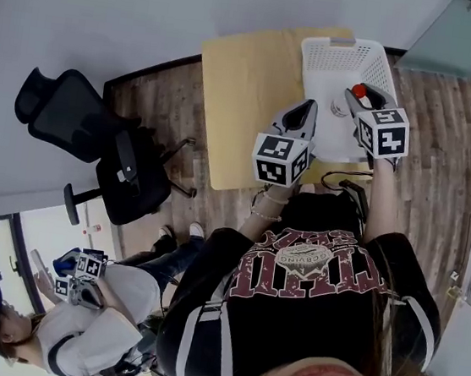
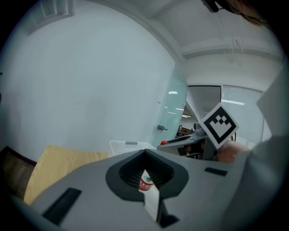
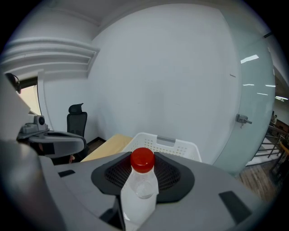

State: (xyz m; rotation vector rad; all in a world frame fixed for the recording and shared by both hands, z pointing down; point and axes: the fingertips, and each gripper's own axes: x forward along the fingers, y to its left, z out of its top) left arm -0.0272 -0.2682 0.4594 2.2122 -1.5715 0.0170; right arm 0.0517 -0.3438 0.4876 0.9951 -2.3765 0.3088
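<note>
While a person stands at the table (image 1: 246, 99), things lie thus:
Table: pale wood, its far end by the wall.
Basket (image 1: 316, 50): white, perforated, on the table's far right corner.
Right gripper (image 1: 354, 100): above the basket, jaws pinching a bottle.
Left gripper (image 1: 307, 113): just beside it, jaws pressed onto a packet.
Bottle (image 3: 137, 189): clear, red-capped, between the right jaws.
Packet (image 2: 146, 185): small, white, red-labelled, in the left jaws.

Wooden table's (image 1: 242, 99) left half is lying bare, open from above. White perforated basket (image 1: 331, 50) is taking the far right end, walls blocking sideways entry. Left gripper (image 1: 306, 115), pinching a labelled strip (image 2: 146, 182), and right gripper (image 1: 355, 98), clamping a red-capped bottle (image 3: 139, 185), are crowding the air over its near side.
</note>
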